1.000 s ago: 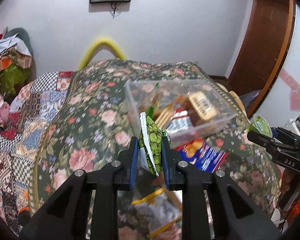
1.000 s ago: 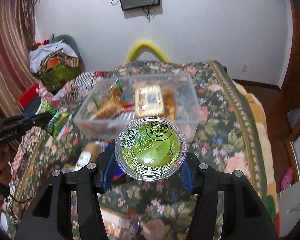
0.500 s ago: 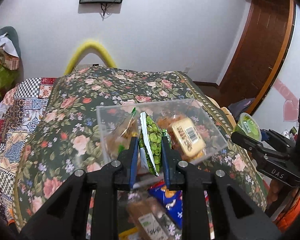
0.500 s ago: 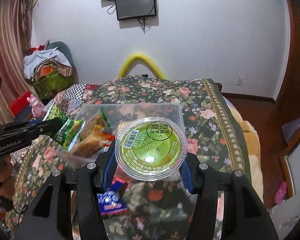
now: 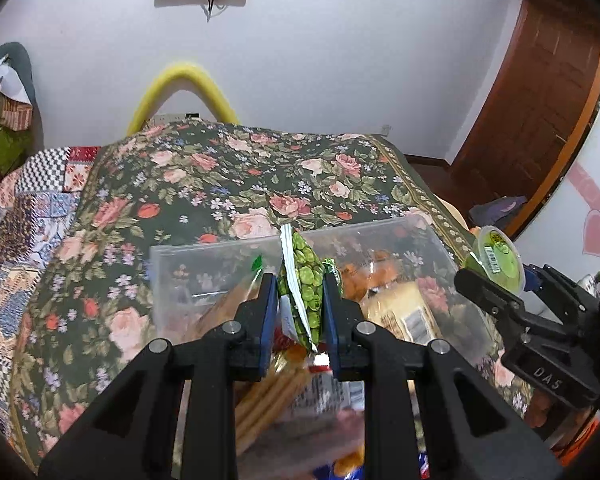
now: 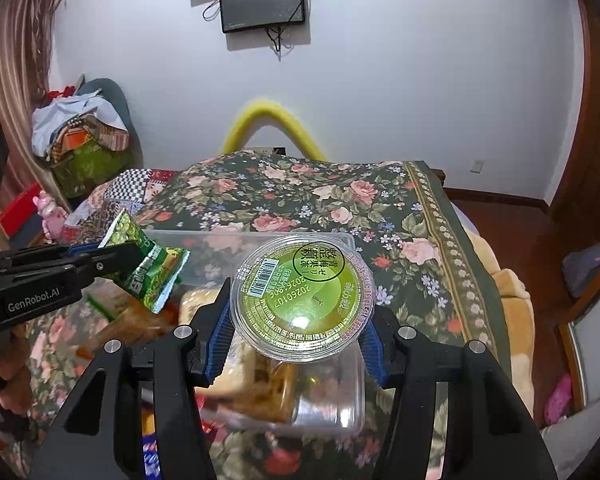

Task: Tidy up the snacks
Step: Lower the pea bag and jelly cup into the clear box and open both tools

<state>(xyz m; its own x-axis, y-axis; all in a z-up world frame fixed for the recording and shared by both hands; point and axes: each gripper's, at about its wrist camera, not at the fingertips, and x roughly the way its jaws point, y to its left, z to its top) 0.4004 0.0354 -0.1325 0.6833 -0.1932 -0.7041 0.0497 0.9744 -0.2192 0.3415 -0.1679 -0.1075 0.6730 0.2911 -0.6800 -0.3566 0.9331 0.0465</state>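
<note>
Several snacks already lie in the clear box [image 5: 428, 240] on the bed; left gripper [image 5: 300, 308] pinches a pea packet [image 5: 304, 280], right gripper [image 6: 296, 328] clamps a jelly cup [image 6: 300, 296], both undropped.

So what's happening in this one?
A person with a gripper in each hand is sorting snacks on a floral bedspread. The left gripper is shut on a green pea packet, the right gripper on a green jelly cup. Both hang over the clear bin, which already holds other snacks.

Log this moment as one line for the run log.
left gripper: shut on green pea packet | right gripper: shut on jelly cup | both over clear bin
</note>
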